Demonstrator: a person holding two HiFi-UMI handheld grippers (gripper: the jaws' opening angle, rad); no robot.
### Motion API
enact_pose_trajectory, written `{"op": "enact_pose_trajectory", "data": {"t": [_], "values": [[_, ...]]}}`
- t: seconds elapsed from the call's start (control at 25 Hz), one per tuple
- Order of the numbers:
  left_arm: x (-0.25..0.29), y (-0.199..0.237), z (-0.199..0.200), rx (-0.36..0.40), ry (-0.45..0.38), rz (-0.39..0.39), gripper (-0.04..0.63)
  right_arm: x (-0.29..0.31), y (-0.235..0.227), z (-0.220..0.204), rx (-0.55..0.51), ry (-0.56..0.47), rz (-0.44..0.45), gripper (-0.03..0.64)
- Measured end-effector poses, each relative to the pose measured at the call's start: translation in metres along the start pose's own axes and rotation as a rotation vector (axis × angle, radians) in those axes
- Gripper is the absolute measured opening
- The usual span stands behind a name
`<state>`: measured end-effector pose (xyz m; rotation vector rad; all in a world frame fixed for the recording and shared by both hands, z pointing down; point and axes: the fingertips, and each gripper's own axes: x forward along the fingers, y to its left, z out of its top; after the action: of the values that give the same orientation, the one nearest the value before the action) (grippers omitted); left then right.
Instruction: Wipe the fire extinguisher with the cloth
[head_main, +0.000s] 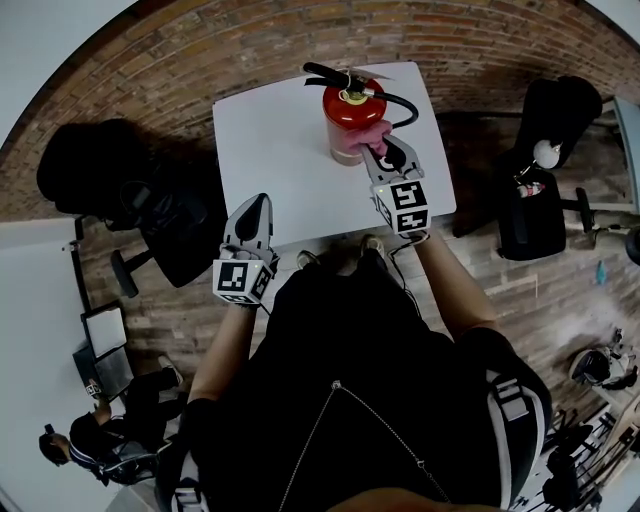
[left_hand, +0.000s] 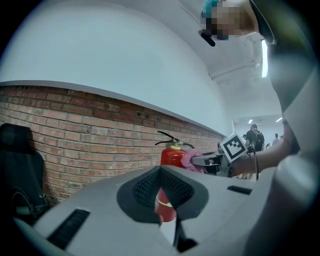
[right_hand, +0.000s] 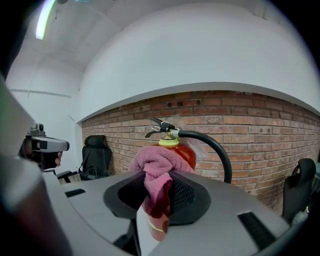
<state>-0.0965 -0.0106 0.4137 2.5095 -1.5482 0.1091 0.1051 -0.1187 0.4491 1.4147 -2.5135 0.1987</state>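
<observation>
One red fire extinguisher (head_main: 352, 118) stands upright on the one white table (head_main: 270, 150), near the far edge by the brick wall (right_hand: 260, 125). It has one black hose (right_hand: 216, 146) that curves down from the top. A pale band (right_hand: 156, 226) runs around its lower part, and any writing on it is too small to read. One pink cloth (right_hand: 157, 167) is pressed against the side of the red tank, up near the top. The right gripper (right_hand: 157, 200) has its two jaws closed on this cloth, which bunches out above them. The left gripper (left_hand: 165, 210) is well apart from the tank, low over the near edge of the table. Its jaws stand a little apart with nothing between them (you can see the red tank through the gap). Each gripper carries one marker cube (head_main: 405, 205) with black and white squares, so there are two cubes. One black chair (right_hand: 97, 155) sits by the wall.
</observation>
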Motion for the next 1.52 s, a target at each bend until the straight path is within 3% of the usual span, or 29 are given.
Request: {"op": "enact_pose_trajectory", "data": {"t": [0.76,1.52], "values": [[-0.019,0.003,-0.015,-0.004,0.036,0.035,0.018,0.024,0.003,-0.067,0.059,0.062,0.008,0.114],[-0.039,0.002,-0.029,0.001,0.066,0.081,0.018,0.042,0.006,-0.123,0.069,0.06,-0.015,0.114]]}}
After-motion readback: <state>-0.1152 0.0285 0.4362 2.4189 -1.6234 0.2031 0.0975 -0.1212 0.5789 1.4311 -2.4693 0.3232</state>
